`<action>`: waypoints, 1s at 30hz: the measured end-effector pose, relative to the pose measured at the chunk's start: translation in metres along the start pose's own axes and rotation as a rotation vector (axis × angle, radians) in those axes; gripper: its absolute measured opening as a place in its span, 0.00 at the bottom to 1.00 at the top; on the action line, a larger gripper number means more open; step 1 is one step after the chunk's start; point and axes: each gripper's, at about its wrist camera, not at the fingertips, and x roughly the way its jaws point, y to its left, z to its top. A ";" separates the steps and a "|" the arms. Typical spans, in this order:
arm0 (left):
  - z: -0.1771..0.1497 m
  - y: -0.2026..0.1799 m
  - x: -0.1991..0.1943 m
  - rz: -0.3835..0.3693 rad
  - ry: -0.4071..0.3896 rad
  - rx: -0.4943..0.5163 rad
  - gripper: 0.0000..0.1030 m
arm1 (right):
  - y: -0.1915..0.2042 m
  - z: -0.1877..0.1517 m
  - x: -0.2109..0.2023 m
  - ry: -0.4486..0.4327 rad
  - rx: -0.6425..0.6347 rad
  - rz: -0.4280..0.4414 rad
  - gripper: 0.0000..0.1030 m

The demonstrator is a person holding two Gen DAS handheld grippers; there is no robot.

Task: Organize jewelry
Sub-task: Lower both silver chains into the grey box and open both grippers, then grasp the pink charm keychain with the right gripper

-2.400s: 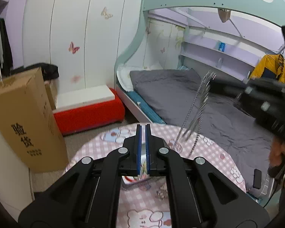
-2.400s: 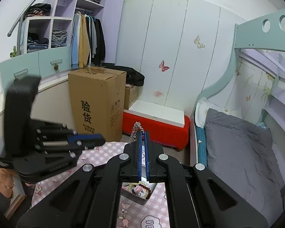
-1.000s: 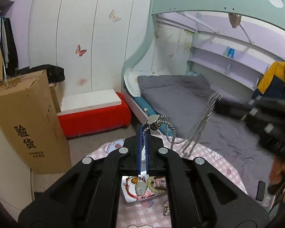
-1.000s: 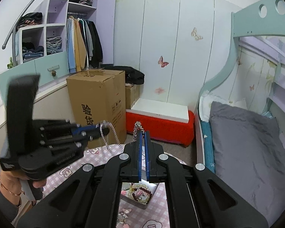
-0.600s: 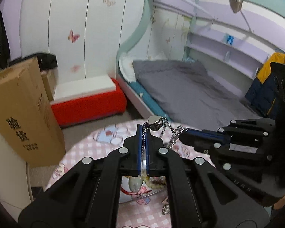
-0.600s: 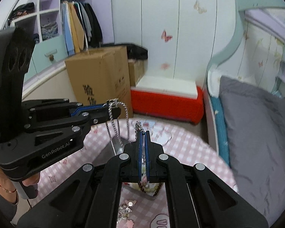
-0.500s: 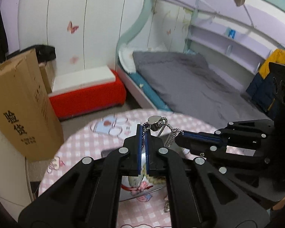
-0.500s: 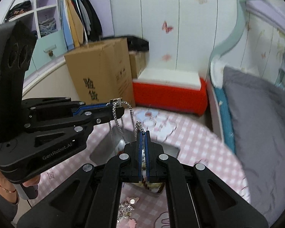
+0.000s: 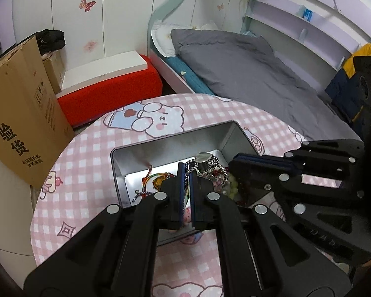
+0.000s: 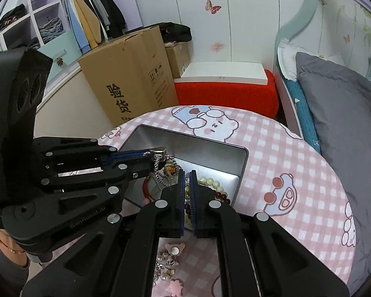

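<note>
Over the tin [image 9: 126, 173] on the pink surface [image 9: 86, 148], the left gripper [image 9: 185, 170] pinches the chain [image 9: 220, 170] while the right gripper [image 10: 186, 175], seemingly nearly pressed together, hovers alongside; release low so links pool inside.

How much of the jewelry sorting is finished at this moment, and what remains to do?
Partly done. Bead bracelets and a red cord already lie in the open silver metal tin. In hand: the left tool holds a silver chain necklace with a metal pendant just over the tin, not released; the right tool is nearly shut beside it. Left: small charms and pearl pieces on the pink checked tablecloth.
</note>
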 end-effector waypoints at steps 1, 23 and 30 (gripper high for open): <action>-0.001 0.001 -0.001 -0.001 0.004 0.002 0.04 | 0.000 -0.001 -0.003 -0.001 0.001 -0.001 0.03; -0.047 -0.015 -0.062 0.030 -0.048 0.000 0.67 | 0.010 -0.055 -0.061 -0.014 0.009 -0.019 0.08; -0.081 -0.022 -0.057 0.019 -0.010 -0.009 0.67 | 0.021 -0.091 -0.044 0.058 0.011 -0.024 0.16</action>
